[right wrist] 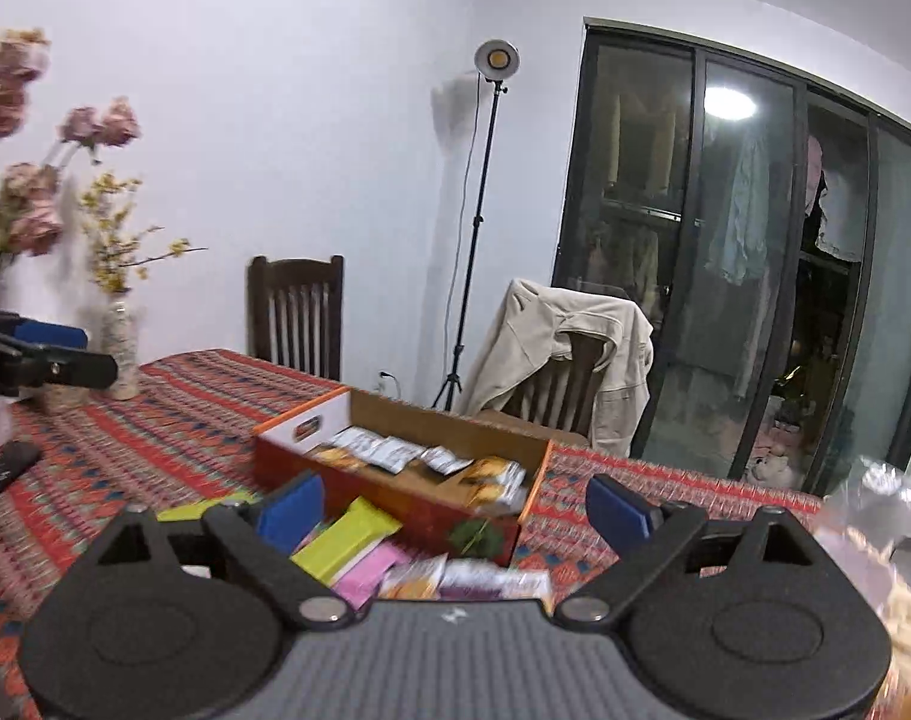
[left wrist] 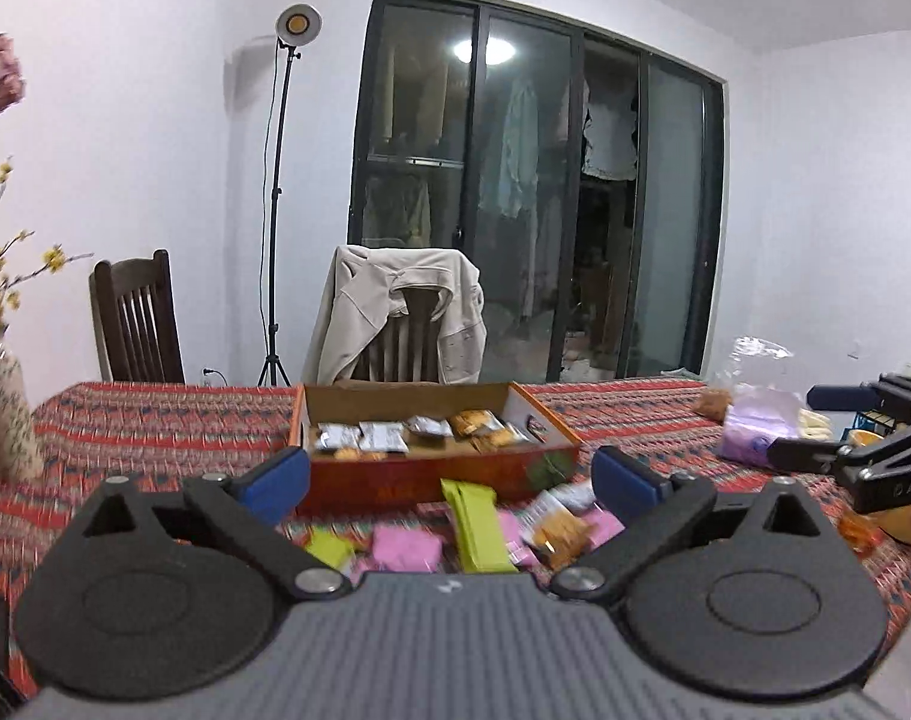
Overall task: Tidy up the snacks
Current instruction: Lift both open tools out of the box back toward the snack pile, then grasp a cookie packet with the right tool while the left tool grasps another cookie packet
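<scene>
While both tools hang spread above the loose pile: no snack is gripped at this moment.
Left hand-held gripper (left wrist: 449, 471): released, blue pads wide apart, nothing between them; it looks over the pile toward the cardboard box (left wrist: 437, 474).
Right hand-held gripper (right wrist: 455, 507): released too, jaws spread and bare, aimed at the box from its near right corner.
Box: open-topped, standing on the table (left wrist: 155, 426) with its patterned red cloth; silver sachets (left wrist: 359, 437) and orange-printed packets (left wrist: 476, 423) already lie inside.
Loose snacks: just in front of the box's near wall lie a lime-green bar (left wrist: 476, 525), pink packets (left wrist: 404, 546), a small green packet (left wrist: 329, 546) and a clear biscuit pack (left wrist: 560, 531), several overlapping.
Beside the box: a clear plastic bag (left wrist: 755, 402) stands to its right, a patterned vase (left wrist: 8, 414) with yellow sprigs well to its left.
Progress, as I judge it: partly done, since some packets are boxed and a heap is still outside.
Risk, double pick: the packets overlap, so closing on one could drag a neighbour along or flick it off the pile.
Risk, crushing: the biscuit pack looks brittle; a hard squeeze would likely break what is inside.
Risk, slipping: the foil wrappers look slick and flat, and a pinch at an edge may let them slide out over the box wall.
Risk, collision: both tools point at the same heap, so reaching together could knock them into each other or shove the box.
</scene>
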The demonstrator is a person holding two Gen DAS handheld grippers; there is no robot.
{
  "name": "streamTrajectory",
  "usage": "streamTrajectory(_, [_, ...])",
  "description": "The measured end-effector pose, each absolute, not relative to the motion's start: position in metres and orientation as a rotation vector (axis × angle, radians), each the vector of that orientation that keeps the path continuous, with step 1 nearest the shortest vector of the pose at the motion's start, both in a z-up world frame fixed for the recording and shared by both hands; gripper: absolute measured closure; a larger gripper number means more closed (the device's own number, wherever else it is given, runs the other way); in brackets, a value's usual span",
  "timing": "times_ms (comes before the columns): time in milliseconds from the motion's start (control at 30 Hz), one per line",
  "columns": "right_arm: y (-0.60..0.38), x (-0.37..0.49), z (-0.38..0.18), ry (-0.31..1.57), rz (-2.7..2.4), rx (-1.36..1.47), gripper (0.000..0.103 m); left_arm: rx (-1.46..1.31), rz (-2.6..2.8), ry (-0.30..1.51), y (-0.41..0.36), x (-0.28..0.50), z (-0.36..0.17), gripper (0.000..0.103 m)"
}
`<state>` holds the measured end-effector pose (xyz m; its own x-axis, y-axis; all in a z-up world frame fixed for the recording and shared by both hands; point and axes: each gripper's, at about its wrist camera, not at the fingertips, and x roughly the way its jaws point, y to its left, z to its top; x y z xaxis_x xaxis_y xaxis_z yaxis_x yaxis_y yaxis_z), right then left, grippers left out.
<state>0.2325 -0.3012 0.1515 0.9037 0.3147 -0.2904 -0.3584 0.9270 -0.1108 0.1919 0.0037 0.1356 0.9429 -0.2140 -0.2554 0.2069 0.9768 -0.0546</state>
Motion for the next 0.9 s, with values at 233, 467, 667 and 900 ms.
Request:
streamTrajectory(233, [-0.303,0.162,0.091,0.304,0.319,-0.066,0.000,-0.004,-0.214,0.326,-0.017,0.140,0.080,0.000])
streamTrajectory(467, [-0.296,0.140,0.015,0.452,0.280,0.050,0.000,0.032,-0.184,0.485,-0.031,0.138,0.033,0.000])
streamTrajectory(667, [-0.295,0.138,0.008,0.456,0.240,-0.003,0.000,0.019,-0.170,0.506,-0.028,0.144,0.024,0.000])
streamTrajectory(900, [-0.294,0.155,0.003,0.490,0.213,-0.040,0.000,0.002,-0.147,0.544,-0.026,0.165,0.021,0.000])
